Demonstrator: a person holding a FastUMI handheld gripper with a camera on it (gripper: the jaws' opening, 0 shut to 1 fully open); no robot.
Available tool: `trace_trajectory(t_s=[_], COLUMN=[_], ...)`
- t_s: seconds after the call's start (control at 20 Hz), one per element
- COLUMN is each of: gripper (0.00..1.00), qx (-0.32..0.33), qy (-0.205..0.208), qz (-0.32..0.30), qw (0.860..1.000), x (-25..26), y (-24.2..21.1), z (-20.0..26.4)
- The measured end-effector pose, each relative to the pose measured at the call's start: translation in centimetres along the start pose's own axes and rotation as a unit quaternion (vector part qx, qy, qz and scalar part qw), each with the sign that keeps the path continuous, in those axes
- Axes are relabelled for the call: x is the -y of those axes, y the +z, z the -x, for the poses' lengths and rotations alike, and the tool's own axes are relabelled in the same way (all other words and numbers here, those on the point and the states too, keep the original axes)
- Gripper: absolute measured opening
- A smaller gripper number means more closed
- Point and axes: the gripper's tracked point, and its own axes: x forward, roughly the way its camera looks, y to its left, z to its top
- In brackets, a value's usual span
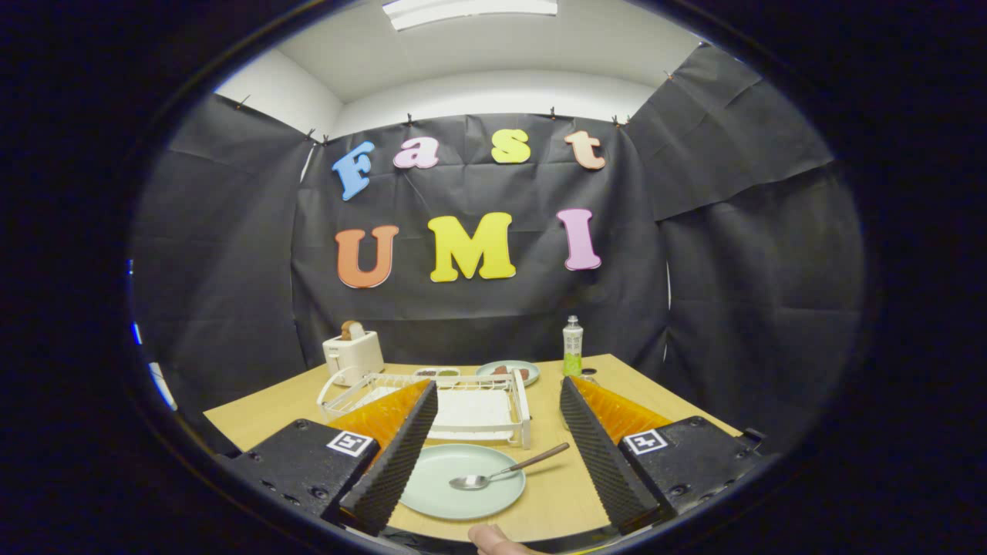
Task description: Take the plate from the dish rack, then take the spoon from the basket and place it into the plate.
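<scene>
A pale green plate [463, 482] lies flat on the wooden table [262, 412], between my fingers and near the front edge. A spoon [505, 469] rests in it, bowl on the plate, brown handle sticking out over the rim toward the right finger. The white dish rack [482, 408] stands just beyond the plate. My gripper [497, 393] is open above the table, holding nothing, its fingers wide on either side of the plate.
A white toaster [352, 354] holding bread stands at the back left. Behind the rack are a small dish [437, 373] and a plate with food [507, 372]. A green bottle [572, 347] stands at the back right. A fingertip [493, 539] shows at the table's front edge.
</scene>
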Motion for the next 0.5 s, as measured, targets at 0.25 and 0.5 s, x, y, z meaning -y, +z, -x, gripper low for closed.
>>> trace_trajectory(t_s=[0.25, 0.5], gripper=[1.00, 1.00], qx=[0.013, -0.001], qy=[0.015, 0.024], qz=[0.007, 0.010], qw=[1.000, 1.000], x=[0.5, 0.3], y=[1.1, 0.3], z=[2.2, 2.2])
